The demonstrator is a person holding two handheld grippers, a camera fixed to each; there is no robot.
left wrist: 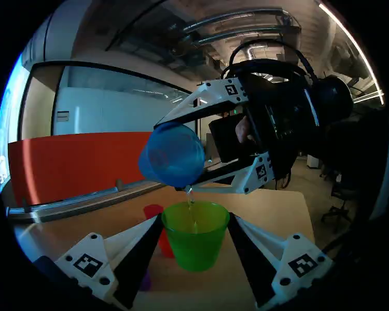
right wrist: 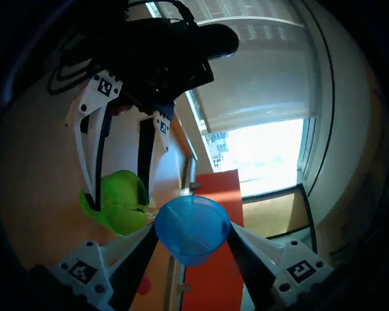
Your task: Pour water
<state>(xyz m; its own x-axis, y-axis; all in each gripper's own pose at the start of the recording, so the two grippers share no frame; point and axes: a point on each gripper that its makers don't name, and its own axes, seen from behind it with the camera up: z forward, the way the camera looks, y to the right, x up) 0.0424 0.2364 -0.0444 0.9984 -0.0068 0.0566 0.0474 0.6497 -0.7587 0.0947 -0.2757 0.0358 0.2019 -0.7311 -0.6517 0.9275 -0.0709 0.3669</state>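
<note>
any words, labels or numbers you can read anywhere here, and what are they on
No readable words or numbers anywhere.
The markers on the fingers: black-and-white square patterns, no letters.
The wall notice: too small to read.
The green cup and blue cup: no print seen.

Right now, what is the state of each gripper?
Left gripper: shut on the green cup.
Right gripper: shut on the blue cup.

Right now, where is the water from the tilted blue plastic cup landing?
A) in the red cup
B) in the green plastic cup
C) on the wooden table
B: a thin stream drops from the blue plastic cup into the green plastic cup in the left claw.
</note>
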